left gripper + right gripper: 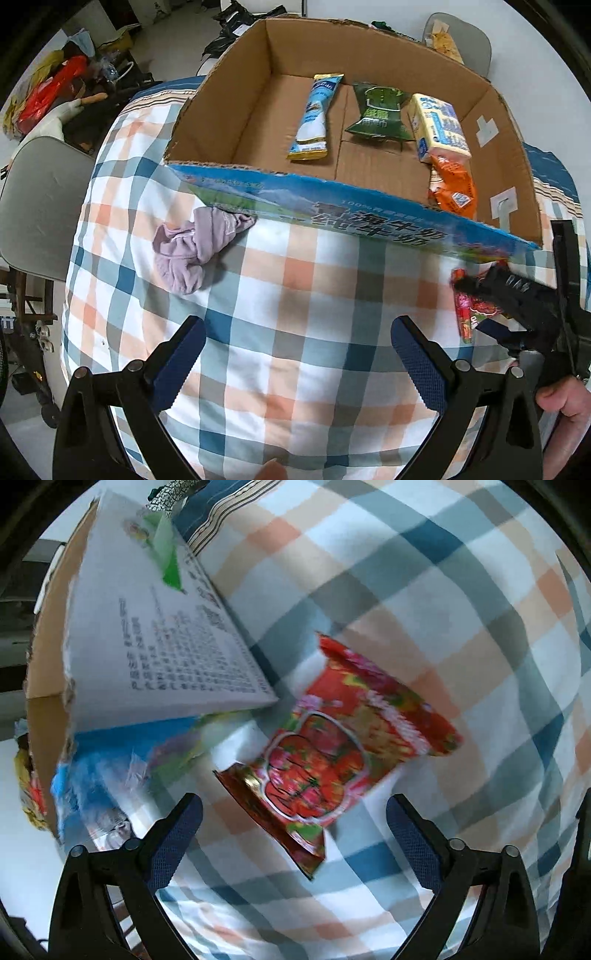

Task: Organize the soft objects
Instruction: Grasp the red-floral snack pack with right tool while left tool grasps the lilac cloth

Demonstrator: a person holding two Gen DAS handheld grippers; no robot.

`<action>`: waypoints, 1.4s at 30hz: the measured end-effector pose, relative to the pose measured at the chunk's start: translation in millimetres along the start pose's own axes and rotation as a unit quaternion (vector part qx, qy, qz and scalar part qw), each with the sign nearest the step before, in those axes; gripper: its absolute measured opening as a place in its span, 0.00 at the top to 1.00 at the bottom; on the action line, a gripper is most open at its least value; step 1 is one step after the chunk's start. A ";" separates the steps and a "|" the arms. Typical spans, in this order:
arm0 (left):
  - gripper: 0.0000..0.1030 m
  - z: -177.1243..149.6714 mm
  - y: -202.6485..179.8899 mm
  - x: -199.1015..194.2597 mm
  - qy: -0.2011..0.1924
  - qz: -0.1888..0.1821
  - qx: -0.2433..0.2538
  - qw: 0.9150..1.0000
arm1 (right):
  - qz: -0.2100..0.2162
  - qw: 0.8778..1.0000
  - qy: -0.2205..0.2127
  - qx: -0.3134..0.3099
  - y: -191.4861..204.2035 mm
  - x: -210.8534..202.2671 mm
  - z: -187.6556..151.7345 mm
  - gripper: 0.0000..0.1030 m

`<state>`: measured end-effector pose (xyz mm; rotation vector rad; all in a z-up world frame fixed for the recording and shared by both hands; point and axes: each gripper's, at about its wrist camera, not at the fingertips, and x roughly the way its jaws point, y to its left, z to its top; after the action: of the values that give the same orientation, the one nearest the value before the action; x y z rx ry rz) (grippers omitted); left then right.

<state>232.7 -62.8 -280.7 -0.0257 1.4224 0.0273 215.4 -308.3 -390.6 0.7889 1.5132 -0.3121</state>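
Observation:
An open cardboard box [369, 206] stands on a checked cloth; inside lie a blue-white packet [314, 118], a green packet [380, 112], a yellow tissue pack [439, 127] and an orange packet [454, 186]. A crumpled lilac cloth [192, 251] lies on the checked cloth against the box's front. My left gripper [297, 354] is open and empty, short of the box. A red snack packet [332, 749] lies by the box's corner [166, 646], also seen in the left wrist view [467, 306]. My right gripper [293, 830] is open just above and short of it.
The checked cloth [280, 295] covers the table. Grey chairs stand at the left [40, 206] and at the far right [469, 37]. Clutter and bags [55, 85] lie on the floor at the far left.

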 end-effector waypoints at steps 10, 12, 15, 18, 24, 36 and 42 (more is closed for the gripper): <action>0.00 -25.5 24.0 33.5 0.039 0.002 -0.051 0.998 | -0.057 0.998 0.005 -0.002 -39.0 -16.5 -23.7 0.42; 0.00 -26.5 33.7 38.1 0.039 0.010 -0.068 0.997 | -0.056 0.998 -0.022 -0.005 -32.8 -25.6 -24.6 0.41; 0.00 -22.0 51.7 40.9 0.035 0.017 -0.096 0.995 | -0.053 0.998 -0.040 -0.011 -19.3 -24.3 -16.0 0.28; 0.00 -14.3 69.6 43.0 0.032 0.028 -0.117 0.992 | -0.068 0.997 -0.028 -0.011 -9.1 -4.2 -5.9 0.28; 0.00 -4.7 106.5 50.7 0.037 0.032 -0.158 0.986 | -0.105 0.994 -0.004 -0.038 9.6 19.8 -26.7 0.47; 0.00 28.8 140.8 63.7 0.036 0.019 -0.152 0.988 | -0.115 0.971 0.061 -0.198 82.5 52.4 -122.5 0.48; 0.00 57.8 117.8 86.0 0.053 0.048 -0.048 0.996 | -0.103 0.972 0.076 -0.194 101.4 57.5 -109.6 0.47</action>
<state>298.6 57.2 -357.5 -0.0391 1.5259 0.1753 200.8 -149.5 -404.8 0.3509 1.7366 -0.1017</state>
